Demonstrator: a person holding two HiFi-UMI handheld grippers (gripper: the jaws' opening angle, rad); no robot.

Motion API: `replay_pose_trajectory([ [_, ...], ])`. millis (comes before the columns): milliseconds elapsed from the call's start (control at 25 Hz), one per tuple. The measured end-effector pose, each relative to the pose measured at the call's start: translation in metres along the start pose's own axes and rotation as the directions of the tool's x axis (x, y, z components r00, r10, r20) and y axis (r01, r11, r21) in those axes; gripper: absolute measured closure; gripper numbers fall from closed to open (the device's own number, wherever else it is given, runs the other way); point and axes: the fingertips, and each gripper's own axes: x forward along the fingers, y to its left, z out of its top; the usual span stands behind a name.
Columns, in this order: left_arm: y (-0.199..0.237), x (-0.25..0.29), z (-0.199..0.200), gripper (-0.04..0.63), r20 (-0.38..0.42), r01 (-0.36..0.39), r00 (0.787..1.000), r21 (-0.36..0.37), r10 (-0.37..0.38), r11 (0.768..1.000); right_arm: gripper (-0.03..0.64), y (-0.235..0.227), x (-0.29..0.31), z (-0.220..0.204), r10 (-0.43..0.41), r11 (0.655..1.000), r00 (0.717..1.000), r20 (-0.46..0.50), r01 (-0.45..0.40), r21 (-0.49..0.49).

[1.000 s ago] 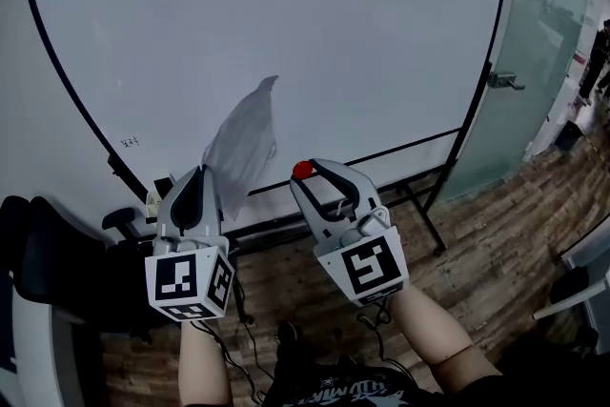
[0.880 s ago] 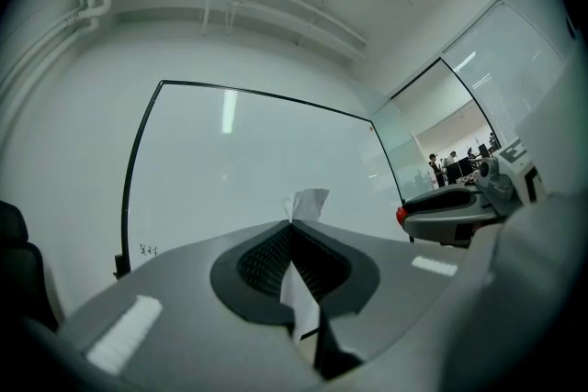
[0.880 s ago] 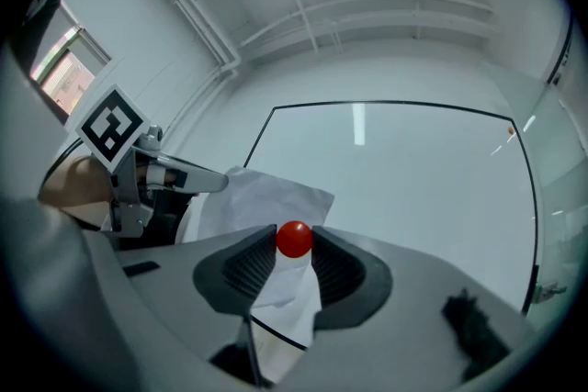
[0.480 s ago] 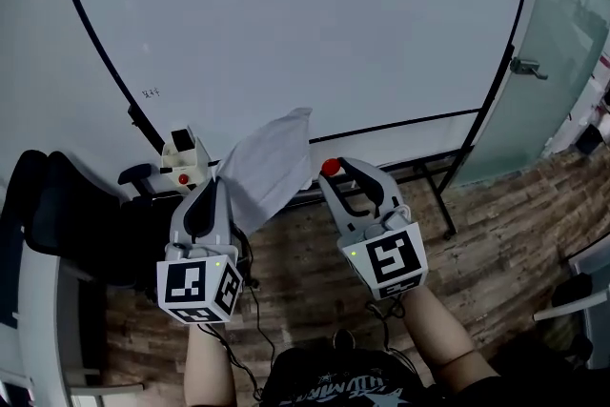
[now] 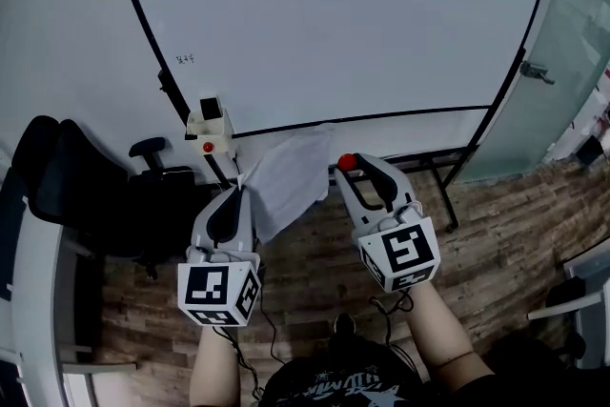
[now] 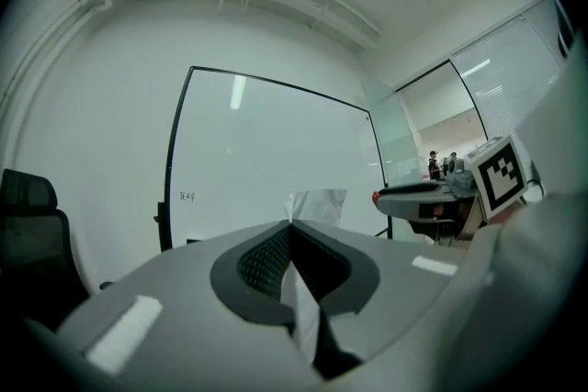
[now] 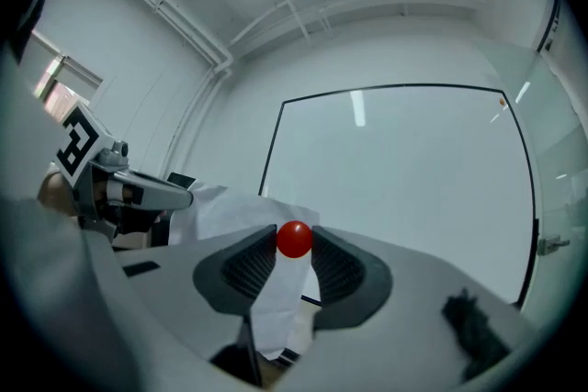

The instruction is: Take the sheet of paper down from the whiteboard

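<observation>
Your forearms enter the head view from the bottom edge, each hand carrying one tool with its marker cube facing the camera.

**Left tongs.** Your left tongs are pressed together on the sheet of paper. In the left gripper view the tips meet on the sheet. One strip of the sheet hangs down between the pads and a crumpled part stands up beyond the tips.

**Sheet position.** The sheet is held by the left tongs alone. In the head view it fans out from them, up and to the right, and ends just beside the right tongs. Its far edge shows against the lower frame of the whiteboard. Whether it touches that frame cannot be told.

**Right tongs.** Your right tongs pinch a small red ball at their tips. In the right gripper view the ball sits between the two ribbed pads and touches both. The sheet shows behind and below it.

**Surroundings.**
- A black chair stands to the left of your left tool.
- A small white box with a red dot sits at the lower left of the board.
- The wooden floor runs under the board's stand.
- A frosted glass door stands to the right of the board.
</observation>
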Motion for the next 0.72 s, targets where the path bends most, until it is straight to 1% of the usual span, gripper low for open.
replay_pose_trajectory([
  [120,0.011,-0.030,-0.009,0.588,-0.015,-0.001,1.000,-0.003,0.001,1.000,0.488,0.030,-0.006,0.005,0.000,1.000,1.000,-0.007,0.000,-0.017],
  [280,0.021,-0.068,-0.016,0.588,-0.013,0.003,1.000,-0.019,-0.003,1.000,0.488,0.068,-0.022,0.009,0.000,0.999,1.000,-0.026,-0.001,-0.036],
  [520,0.020,-0.117,-0.018,0.588,-0.014,0.031,0.999,-0.037,-0.032,0.999,0.488,0.104,-0.059,0.019,-0.026,0.998,0.998,-0.049,0.024,-0.054],
  [720,0.011,-0.154,-0.028,0.588,-0.030,0.069,0.997,-0.045,-0.070,0.997,0.488,0.131,-0.094,0.019,-0.053,0.997,0.996,-0.076,0.049,-0.060],
])
